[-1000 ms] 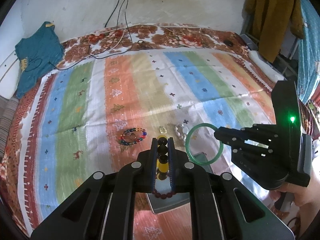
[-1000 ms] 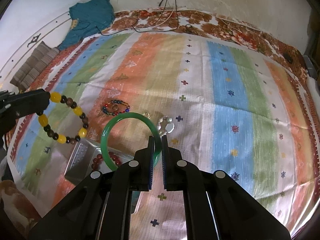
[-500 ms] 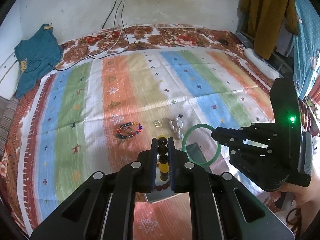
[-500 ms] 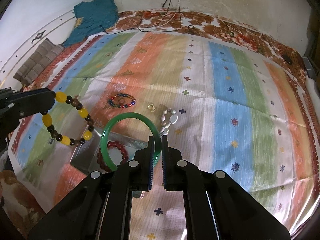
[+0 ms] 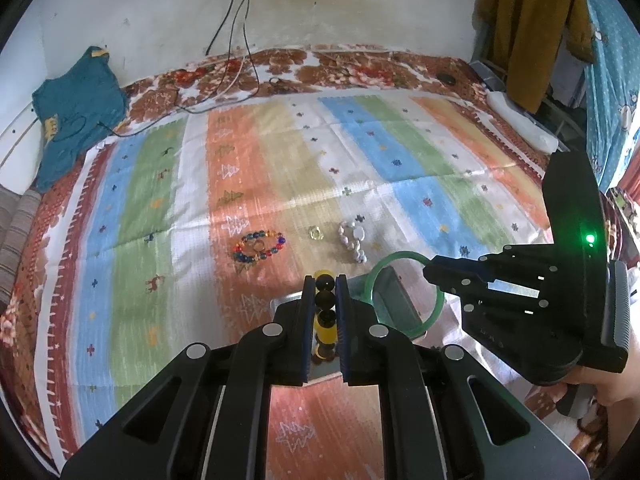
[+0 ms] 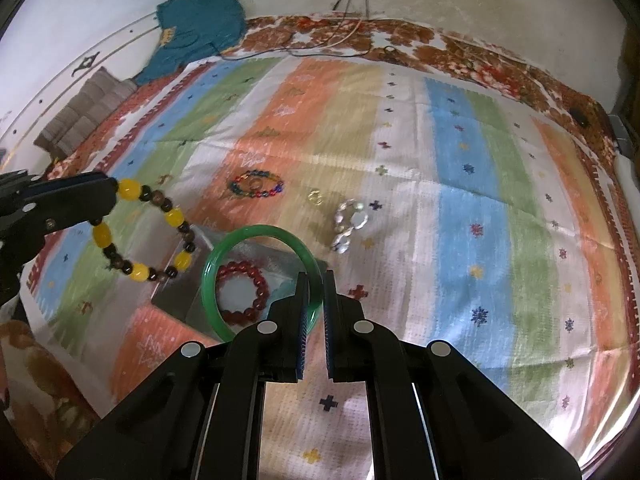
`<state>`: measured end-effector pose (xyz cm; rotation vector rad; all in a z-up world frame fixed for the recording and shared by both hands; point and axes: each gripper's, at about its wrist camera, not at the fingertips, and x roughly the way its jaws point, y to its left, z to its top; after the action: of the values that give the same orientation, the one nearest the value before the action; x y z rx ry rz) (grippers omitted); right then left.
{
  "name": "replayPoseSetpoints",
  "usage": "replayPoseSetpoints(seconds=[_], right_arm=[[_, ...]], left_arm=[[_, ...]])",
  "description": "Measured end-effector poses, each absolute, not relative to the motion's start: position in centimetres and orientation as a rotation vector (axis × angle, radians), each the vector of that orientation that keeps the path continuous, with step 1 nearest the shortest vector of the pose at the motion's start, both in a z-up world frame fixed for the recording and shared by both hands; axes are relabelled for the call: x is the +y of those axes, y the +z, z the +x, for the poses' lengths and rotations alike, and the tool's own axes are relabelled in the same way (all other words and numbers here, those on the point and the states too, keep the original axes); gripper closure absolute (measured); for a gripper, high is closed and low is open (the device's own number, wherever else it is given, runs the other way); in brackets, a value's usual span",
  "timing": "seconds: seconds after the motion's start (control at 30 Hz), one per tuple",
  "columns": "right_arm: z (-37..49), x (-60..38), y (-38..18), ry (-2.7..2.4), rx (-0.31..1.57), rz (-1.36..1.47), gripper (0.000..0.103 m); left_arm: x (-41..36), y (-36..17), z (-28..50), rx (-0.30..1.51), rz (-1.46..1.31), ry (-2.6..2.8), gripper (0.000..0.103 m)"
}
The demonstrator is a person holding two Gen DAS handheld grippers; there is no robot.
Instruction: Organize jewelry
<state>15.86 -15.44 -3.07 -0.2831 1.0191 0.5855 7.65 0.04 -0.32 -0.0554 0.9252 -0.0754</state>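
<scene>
Right hand-held gripper (image 6: 314, 280): red bracelet (image 6: 240, 292) visible

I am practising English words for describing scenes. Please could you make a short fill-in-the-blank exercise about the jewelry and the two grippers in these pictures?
1. The right gripper is shut on the rim of a ____ bangle.
2. The left gripper holds a bracelet of dark and ____ beads.
3. A bracelet of ____ beads lies inside the metal box.
4. The multicoloured bead bracelet lies on the ____ stripe of the cloth.

Missing words: green; yellow; red; orange
</scene>
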Motion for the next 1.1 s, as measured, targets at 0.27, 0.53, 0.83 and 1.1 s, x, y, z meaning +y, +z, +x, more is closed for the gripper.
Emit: replayPoseSetpoints(seconds=[0.27, 0.53, 0.83, 1.1], right_arm=[[16.5, -16.4, -3.0, 0.515, 1.016, -0.27, 0.08], [17.5, -17.1, -3.2, 0.493, 1.032, -0.227, 0.069], [18.2, -17.3, -3.1, 0.484, 1.033, -0.207, 0.058], [19.2, -17.3, -3.2, 0.466, 1.031, -0.196, 0.046]], left_arm=[[1.4, -0.8, 8.0, 0.94, -0.061, 0.01, 0.087], [2.1, -1.5, 8.4, 0.958, -0.067, 0.026, 0.073], [3.2, -2.2, 9.4, 0.979, -0.096, 0.069, 0.061], [3.9, -2.8, 10.7, 0.997, -0.122, 0.101, 0.052]])
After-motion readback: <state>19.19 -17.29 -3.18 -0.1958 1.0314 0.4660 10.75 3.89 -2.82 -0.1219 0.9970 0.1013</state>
